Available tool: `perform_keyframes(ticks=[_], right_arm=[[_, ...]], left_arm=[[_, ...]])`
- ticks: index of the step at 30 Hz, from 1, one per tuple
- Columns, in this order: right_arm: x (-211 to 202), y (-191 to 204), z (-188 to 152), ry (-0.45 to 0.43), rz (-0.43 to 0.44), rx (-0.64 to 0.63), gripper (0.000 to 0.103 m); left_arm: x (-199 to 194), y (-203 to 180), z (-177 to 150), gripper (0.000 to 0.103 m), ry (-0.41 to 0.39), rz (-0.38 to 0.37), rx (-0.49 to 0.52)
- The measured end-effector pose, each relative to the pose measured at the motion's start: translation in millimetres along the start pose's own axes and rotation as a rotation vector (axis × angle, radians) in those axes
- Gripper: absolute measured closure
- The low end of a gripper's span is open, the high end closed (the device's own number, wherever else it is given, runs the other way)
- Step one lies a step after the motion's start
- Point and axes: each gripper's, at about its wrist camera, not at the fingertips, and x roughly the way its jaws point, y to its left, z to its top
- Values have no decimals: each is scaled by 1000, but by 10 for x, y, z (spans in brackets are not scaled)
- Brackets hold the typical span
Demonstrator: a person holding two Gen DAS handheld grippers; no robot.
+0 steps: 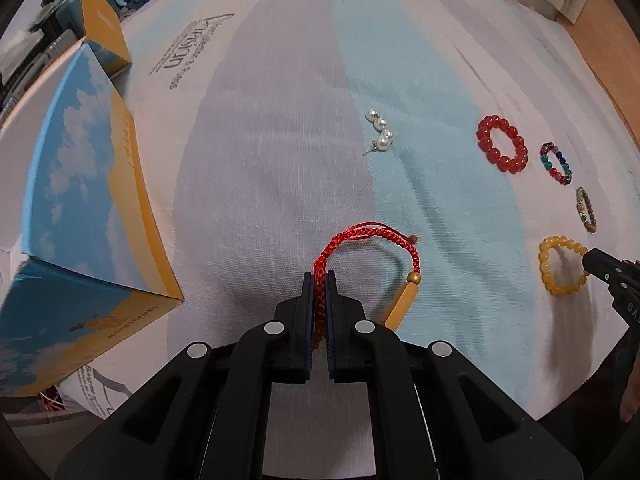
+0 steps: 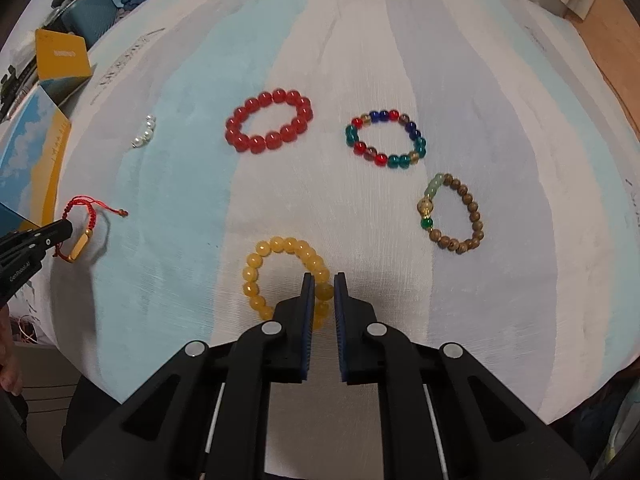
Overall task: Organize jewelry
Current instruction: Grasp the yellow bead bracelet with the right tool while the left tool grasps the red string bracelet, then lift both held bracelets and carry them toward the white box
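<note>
The right gripper (image 2: 320,280) pinches a bead of the yellow bracelet (image 2: 280,268) on the striped cloth (image 2: 400,60). Beyond lie a red bracelet (image 2: 269,121), a multicolour one (image 2: 385,139) and a brown one (image 2: 454,213). Far left, the left gripper (image 2: 66,229) grips a red cord bracelet (image 2: 82,222) near pearls (image 2: 145,132) and a box (image 2: 32,148).

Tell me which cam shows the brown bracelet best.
Right wrist. The brown bracelet lies whole and face-on there, with its green beads visible. In the left wrist view it is a small, squashed sliver at the right edge.
</note>
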Motion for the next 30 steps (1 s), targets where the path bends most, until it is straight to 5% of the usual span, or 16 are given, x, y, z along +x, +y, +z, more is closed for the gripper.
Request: perform_keyframes(ticks=[30], right_arm=[[-863, 331, 140, -140, 65, -28, 94]], left_arm=[[-832, 129, 3, 99, -87, -7, -11]])
